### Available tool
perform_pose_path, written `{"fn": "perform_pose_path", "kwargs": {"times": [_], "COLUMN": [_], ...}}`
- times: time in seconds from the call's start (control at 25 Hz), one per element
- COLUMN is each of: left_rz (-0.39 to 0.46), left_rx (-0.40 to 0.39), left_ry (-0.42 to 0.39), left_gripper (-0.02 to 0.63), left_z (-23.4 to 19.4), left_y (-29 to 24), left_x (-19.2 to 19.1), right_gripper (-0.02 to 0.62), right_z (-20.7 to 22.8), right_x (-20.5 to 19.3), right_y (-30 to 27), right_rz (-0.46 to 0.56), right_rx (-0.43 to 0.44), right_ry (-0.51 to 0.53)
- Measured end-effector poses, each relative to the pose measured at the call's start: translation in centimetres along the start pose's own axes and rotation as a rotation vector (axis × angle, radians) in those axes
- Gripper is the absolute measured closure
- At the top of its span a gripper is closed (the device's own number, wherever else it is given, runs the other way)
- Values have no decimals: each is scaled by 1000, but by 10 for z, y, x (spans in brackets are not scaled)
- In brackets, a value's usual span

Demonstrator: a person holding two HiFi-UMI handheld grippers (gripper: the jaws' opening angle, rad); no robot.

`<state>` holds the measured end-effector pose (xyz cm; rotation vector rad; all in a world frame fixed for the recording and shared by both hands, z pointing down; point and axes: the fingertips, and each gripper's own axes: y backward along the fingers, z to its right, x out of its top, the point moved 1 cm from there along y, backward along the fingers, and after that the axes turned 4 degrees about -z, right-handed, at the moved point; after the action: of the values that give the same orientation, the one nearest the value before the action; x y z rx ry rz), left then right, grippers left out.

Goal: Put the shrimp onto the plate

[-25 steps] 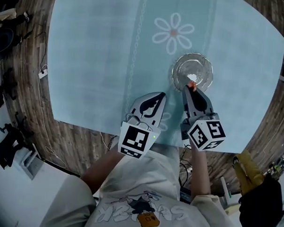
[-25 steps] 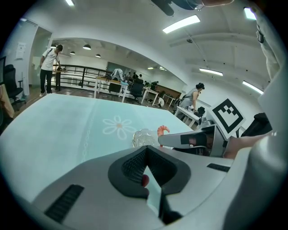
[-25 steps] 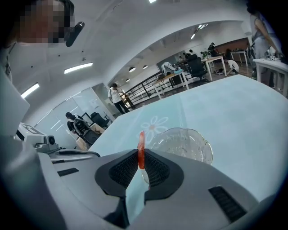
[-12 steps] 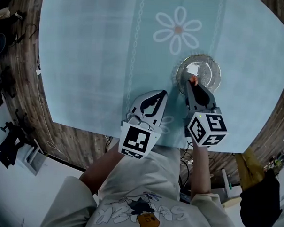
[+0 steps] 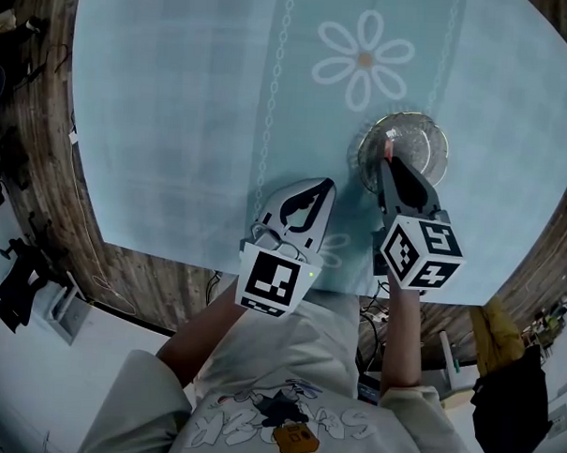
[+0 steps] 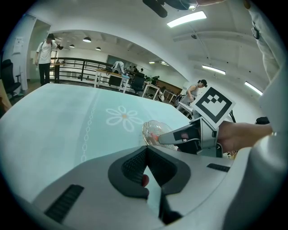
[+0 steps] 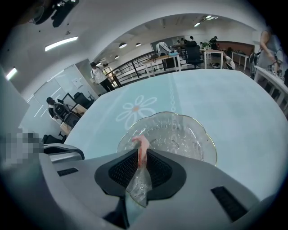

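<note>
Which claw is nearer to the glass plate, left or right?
Right. The right claw holds the shrimp over the near rim of the plate; the left claw is off to its left, over the tablecloth.

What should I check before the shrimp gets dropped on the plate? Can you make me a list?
1. Is the shrimp pinched in the right gripper jaws? ok.
2. Is the shrimp above the plate, not the cloth? ok.
3. Is there room on the plate for it? ok.
4. Is the left gripper off to the side of the plate, jaws together? ok.
5. Is the shrimp low enough to touch the plate? cannot tell.
</note>
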<state>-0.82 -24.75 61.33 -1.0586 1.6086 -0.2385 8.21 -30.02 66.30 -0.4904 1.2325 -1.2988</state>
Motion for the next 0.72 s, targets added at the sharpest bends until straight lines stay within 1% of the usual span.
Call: {"fn": "perform_pose_path", "kwargs": {"times": [0.12, 0.36, 0.56, 0.72], "left_rz": [1, 3, 12, 17], "left_rx": [4, -2, 0, 8], "left_ry": [0, -3, -6, -16], "left_gripper": [598, 598, 598, 598], "left_z": [-2, 5, 11, 16], "left_y": [-2, 3, 3, 6], "left_x": [-1, 2, 2, 3], "right_gripper": [522, 522, 528, 540], "right_z": [5, 5, 7, 4], "right_x": [-1, 2, 3, 1], "right_y": [-1, 11, 22, 31], "right_rz": [-3, 23, 95, 122], "right_rx": [-8, -25, -47, -47], "right_ry": [-11, -12, -8, -7]}}
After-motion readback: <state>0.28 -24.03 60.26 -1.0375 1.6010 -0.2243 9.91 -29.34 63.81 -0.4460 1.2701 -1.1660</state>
